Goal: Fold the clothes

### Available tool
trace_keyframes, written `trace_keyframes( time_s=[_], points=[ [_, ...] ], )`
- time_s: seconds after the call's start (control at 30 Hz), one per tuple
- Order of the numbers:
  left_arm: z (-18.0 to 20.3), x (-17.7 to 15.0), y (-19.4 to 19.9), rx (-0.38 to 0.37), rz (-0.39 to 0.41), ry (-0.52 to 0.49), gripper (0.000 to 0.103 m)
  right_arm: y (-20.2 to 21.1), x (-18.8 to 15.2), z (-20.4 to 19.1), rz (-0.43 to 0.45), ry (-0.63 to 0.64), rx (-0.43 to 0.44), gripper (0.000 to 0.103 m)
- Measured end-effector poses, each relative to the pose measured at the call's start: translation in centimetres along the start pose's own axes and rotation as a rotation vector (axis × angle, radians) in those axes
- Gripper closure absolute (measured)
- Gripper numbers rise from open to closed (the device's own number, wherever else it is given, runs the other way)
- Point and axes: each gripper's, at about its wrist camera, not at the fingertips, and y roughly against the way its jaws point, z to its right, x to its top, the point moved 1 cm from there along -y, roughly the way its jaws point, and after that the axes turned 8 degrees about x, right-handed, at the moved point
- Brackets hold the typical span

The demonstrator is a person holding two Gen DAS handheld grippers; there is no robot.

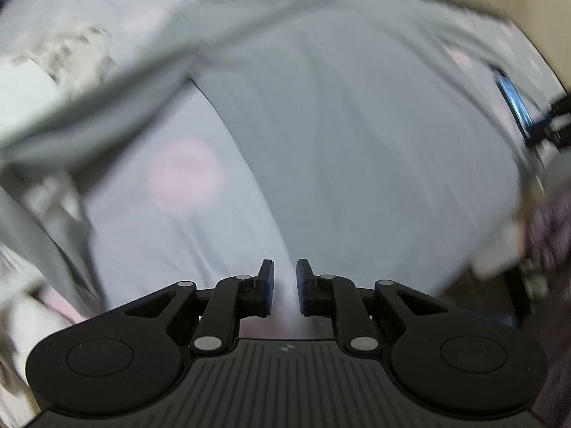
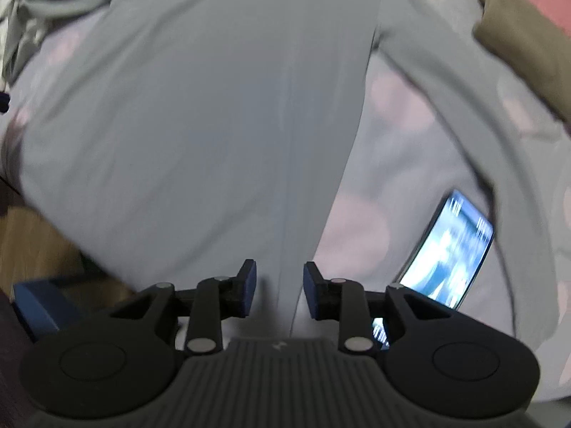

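Bed w/ a pale sheet printed w/ faint pink spots; wooden floor shows past its near edge in the right wrist view. Both views are motion-blurred, so fine detail is unsure.

The grey long-sleeved top lies spread flat on the sheet, its hem at the bed's near edge. Its long axis runs straight away from both cameras, hem near, shoulders far. One sleeve trails out to the right of the body and curves back toward the near edge. A lit phone lies on the sheet between the body's side edge and that sleeve. An olive garment sits beyond the sleeve, far right.

Left hand-held gripper: released, jaws slightly parted, nothing between them, over the hem region w/ the body's left edge and other sleeve just ahead.

Right hand-held gripper: also released, jaws apart, no cloth pinched, over the hem w/ the body's right side edge running up from just ahead of its jaws.

Judgement: each gripper is nearest its own side of the hem, so the coming grab prob. takes the hem ahead of each. Phone is close to the right side, could snag.
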Motion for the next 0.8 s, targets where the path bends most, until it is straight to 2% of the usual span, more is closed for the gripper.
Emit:
trace_keyframes(
  time_s=[0.07,0.2,0.27,0.4,0.5,0.67,0.8],
  points=[
    [-1.1,2.2,0.5,0.017,0.042,0.039,0.091,0.5,1.8,0.3,0.031,0.013,-0.01,0.067],
    [-3.9,7.3,0.5,0.056,0.142,0.102,0.091,1.2,5.4,2.2,0.092,0.04,-0.043,0.056],
    [-4.8,10.1,0.0,0.084,0.191,0.118,0.09,1.0,6.5,3.1,0.125,0.038,-0.057,0.056],
    [-6.3,15.0,-2.6,0.126,0.243,0.164,0.078,-0.5,9.6,6.1,0.189,-0.006,-0.097,0.056],
    [-7.3,17.6,-5.6,0.139,0.249,0.174,0.076,-1.6,13.0,8.9,0.244,-0.075,-0.095,0.056],
    [-9.5,21.0,-10.8,0.141,0.248,0.226,0.075,-2.7,18.8,13.5,0.392,-0.186,-0.119,0.056],
    [-10.9,22.0,-14.2,0.089,0.227,0.239,0.074,-3.1,22.7,16.4,0.482,-0.241,-0.084,0.056]
  ],
)
